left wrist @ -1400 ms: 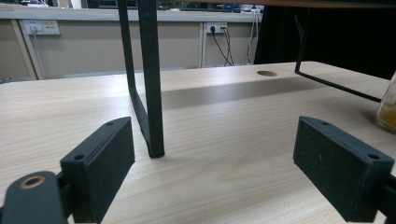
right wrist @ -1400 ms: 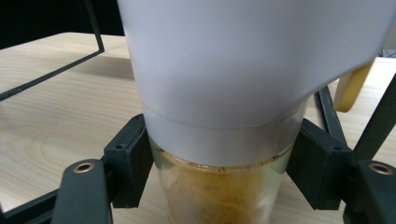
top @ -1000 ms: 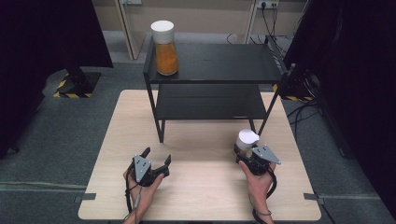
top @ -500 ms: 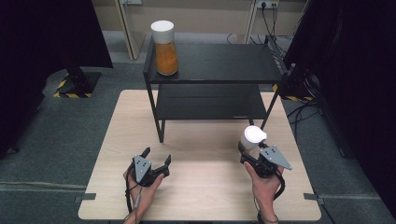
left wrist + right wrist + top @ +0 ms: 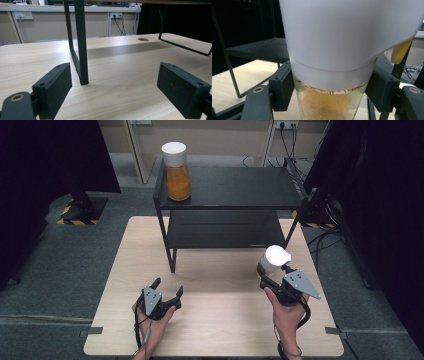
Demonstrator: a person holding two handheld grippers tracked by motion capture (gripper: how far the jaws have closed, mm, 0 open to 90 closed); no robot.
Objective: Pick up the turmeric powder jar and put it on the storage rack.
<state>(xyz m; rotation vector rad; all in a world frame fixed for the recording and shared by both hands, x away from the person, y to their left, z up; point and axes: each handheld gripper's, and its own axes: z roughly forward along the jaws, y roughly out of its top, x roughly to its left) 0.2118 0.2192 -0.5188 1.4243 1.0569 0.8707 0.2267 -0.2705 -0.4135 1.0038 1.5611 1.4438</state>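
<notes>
My right gripper (image 5: 266, 274) is shut on a glass jar (image 5: 273, 259) with a white lid and orange powder inside, near the table's right side in front of the shelf. In the right gripper view, both pads press the glass just under the lid (image 5: 337, 42), and my right gripper (image 5: 329, 91) holds the jar upright. A second, taller jar (image 5: 177, 172) of orange contents with a white lid stands on the left end of the black shelf's top (image 5: 240, 187). My left gripper (image 5: 168, 286) rests open low over the table's front left; nothing lies between the jaws of my left gripper (image 5: 115, 92).
The black two-tier shelf stands at the back of the wooden table (image 5: 225, 320); its lower tier (image 5: 220, 227) is bare. A shelf leg (image 5: 82, 50) rises just ahead of my left gripper. Dark curtains and cables flank the table.
My right gripper has carried the jar up and slightly to the right. The left gripper has stayed where it was, still open.
</notes>
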